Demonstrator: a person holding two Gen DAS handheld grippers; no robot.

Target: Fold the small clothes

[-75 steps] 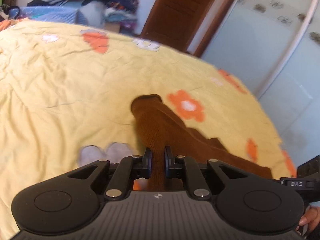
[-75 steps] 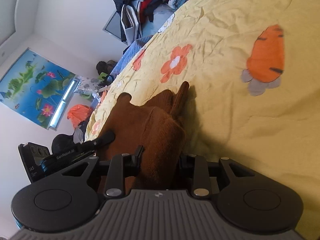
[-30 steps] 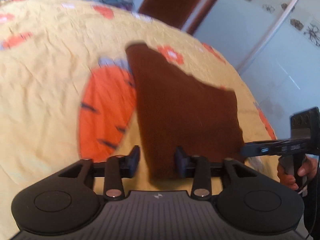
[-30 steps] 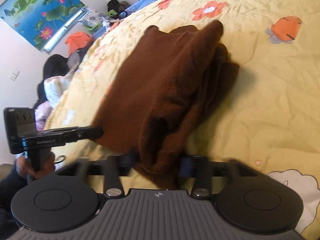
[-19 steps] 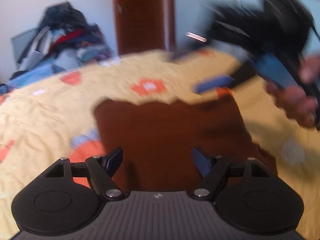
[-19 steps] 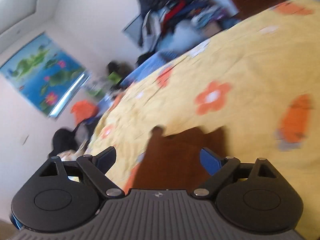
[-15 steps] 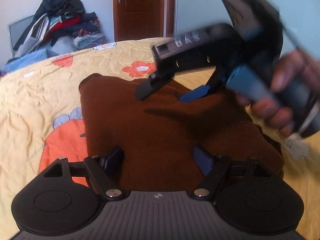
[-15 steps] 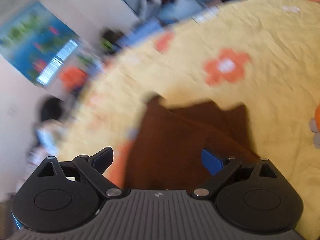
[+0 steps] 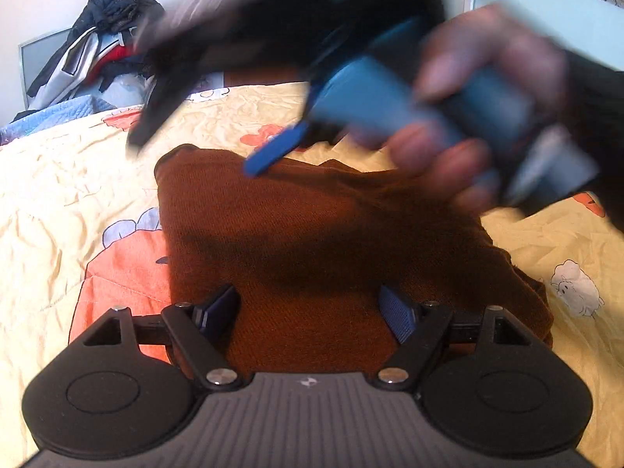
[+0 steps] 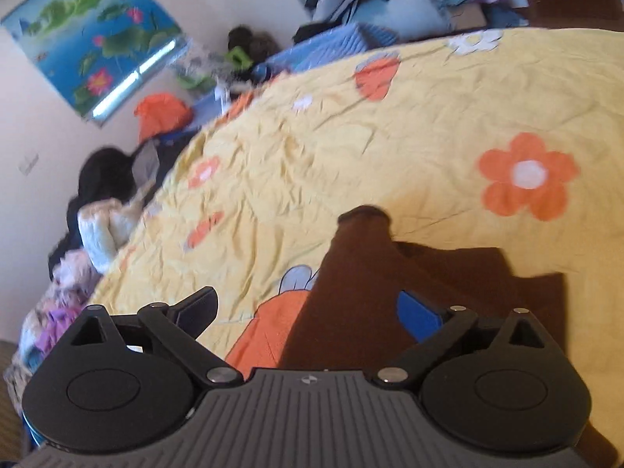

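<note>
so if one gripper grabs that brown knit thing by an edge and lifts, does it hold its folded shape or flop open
The brown knit garment would probably flop open: it lies in soft, loose layers with a rumpled right edge. It looks thick, so likely some drag on the wrinkled yellow bedsheet. The ribbed weave should give the left gripper pads decent grip.

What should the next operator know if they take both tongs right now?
Left tongs: open, jaws just widened, low over the brown garment, not gripping it.
Right tongs: open, jaws just widened, holding nothing, crossing above the garment.
Garment: lying released on the yellow bedspread, partly over an orange print, one narrow end sticking out at the far side.
Done: it looks folded over at least once.
Left: edges look uneven; probably square it up or fold again.
</note>
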